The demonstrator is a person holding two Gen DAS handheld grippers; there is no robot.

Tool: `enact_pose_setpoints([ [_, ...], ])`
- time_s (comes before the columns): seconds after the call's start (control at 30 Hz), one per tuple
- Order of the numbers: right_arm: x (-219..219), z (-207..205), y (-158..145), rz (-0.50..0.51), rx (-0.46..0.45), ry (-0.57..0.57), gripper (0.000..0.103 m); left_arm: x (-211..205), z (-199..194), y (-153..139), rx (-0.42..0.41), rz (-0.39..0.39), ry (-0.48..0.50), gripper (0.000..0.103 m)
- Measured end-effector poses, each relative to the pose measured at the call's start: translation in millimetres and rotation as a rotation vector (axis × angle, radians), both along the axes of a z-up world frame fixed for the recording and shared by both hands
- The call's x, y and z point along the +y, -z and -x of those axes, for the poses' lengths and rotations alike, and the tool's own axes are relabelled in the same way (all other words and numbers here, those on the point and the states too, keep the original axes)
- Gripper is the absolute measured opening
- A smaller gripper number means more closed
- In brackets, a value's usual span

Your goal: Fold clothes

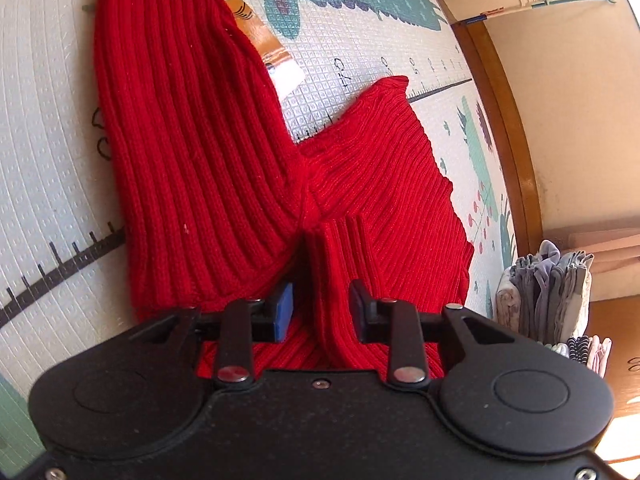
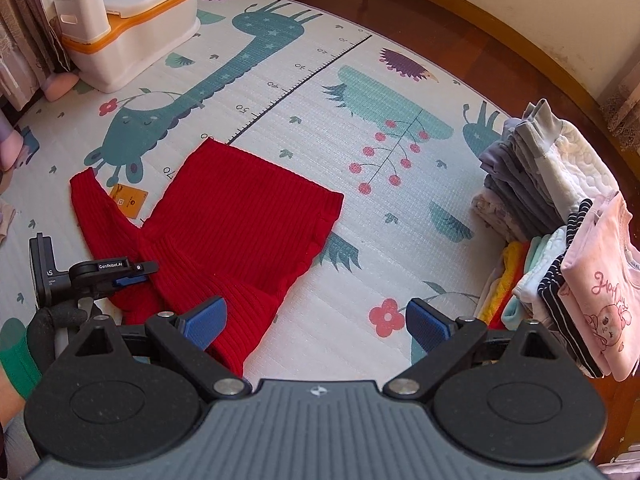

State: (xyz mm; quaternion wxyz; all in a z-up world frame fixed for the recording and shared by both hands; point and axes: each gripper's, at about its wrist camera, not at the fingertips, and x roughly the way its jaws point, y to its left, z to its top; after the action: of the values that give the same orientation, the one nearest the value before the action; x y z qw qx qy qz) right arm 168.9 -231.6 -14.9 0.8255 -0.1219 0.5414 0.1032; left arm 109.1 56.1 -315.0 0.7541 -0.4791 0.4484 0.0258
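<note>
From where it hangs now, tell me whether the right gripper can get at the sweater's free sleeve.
Probably yes: the right gripper is open, and the red sleeve lies flat beside its left finger, nothing over it.

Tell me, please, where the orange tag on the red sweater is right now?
In the right wrist view the orange tag lies flat on the play mat, left of centre, in the notch between the red sweater body and its outstretched sleeve.

The left wrist view sits close over the red sweater (image 1: 224, 152); the right wrist view looks down from farther back, sharing it (image 2: 240, 216).
</note>
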Motion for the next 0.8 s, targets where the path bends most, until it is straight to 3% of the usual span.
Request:
enact_pose_setpoints([
  [0.13, 12.1, 9.1, 12.6, 0.015, 0.017, -0.051, 0.095, -7.9, -7.9, -6.2, -0.029, -0.077, 0.046, 0.029],
  [0.23, 21.3, 17.3, 28.1, 0.025, 0.044, -0.093, 0.095, -16.6, -14.0, -10.2, -0.042, -0.167, 0.111, 0.005],
  [0.47, 32.6, 38.7, 86.4, 0.058, 0.071, -0.121, 0.092, -31.8, -24.7, -64.9, -0.204, -0.290, 0.207, 0.004],
  [0.57, 32.4, 51.5, 118.8, 0.032, 0.041, -0.091, 0.082, -26.4, -30.9, -90.0, -0.277, -0.283, 0.194, 0.004],
  [0.63, 35.4, 63.2, 138.8, 0.041, -0.010, -0.094, 0.054, -21.8, -30.5, -102.3, -0.311, -0.278, 0.189, 0.004],
  [0.7, 36.5, 71.6, 153.3, 0.025, -0.033, -0.095, 0.046, -17.5, -27.7, -110.3, -0.331, -0.288, 0.193, 0.004],
  [0.8, 35.1, 79.5, 169.1, -0.004, -0.067, -0.079, 0.044, -9.7, -21.2, -112.6, -0.340, -0.317, 0.204, 0.004],
])
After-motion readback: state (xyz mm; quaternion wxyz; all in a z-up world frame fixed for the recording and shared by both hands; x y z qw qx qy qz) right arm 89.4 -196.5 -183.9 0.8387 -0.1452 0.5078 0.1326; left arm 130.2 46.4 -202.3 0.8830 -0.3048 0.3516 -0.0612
